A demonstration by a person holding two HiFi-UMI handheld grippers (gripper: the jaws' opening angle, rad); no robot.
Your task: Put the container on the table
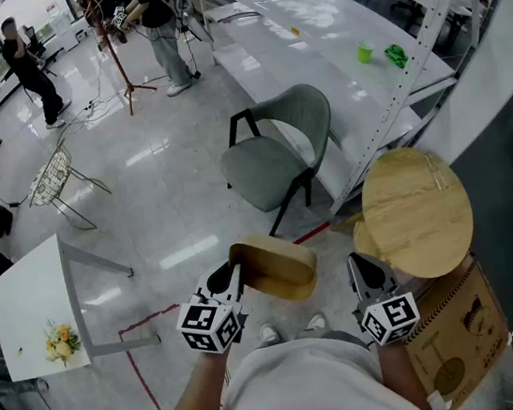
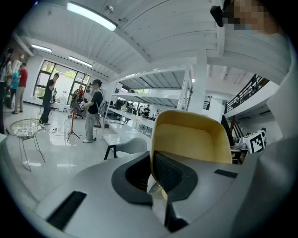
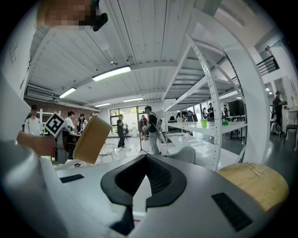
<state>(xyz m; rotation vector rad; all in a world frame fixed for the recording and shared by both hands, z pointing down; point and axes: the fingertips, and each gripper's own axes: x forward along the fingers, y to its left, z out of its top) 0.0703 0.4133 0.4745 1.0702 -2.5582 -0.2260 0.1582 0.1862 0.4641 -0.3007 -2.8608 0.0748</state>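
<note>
A tan oval container (image 1: 279, 264) hangs in the air in front of me, tilted on its side. My left gripper (image 1: 238, 273) is shut on its rim; in the left gripper view the container (image 2: 193, 135) rises just past the left gripper (image 2: 156, 169), its wall pinched between the pads. The round wooden table (image 1: 418, 210) stands to the right and a little ahead. My right gripper (image 1: 368, 269) sits beside the table's near edge, shut with nothing in it. The right gripper view shows the right gripper (image 3: 146, 158), the container (image 3: 91, 138) to its left and the table (image 3: 253, 183) at lower right.
A grey chair (image 1: 282, 153) stands ahead by a long white shelving rack (image 1: 307, 22). A small white table with flowers (image 1: 30, 312) is at the left, a cardboard box (image 1: 460, 341) at my right foot. A wire chair (image 1: 54, 176) and several people are at the far left.
</note>
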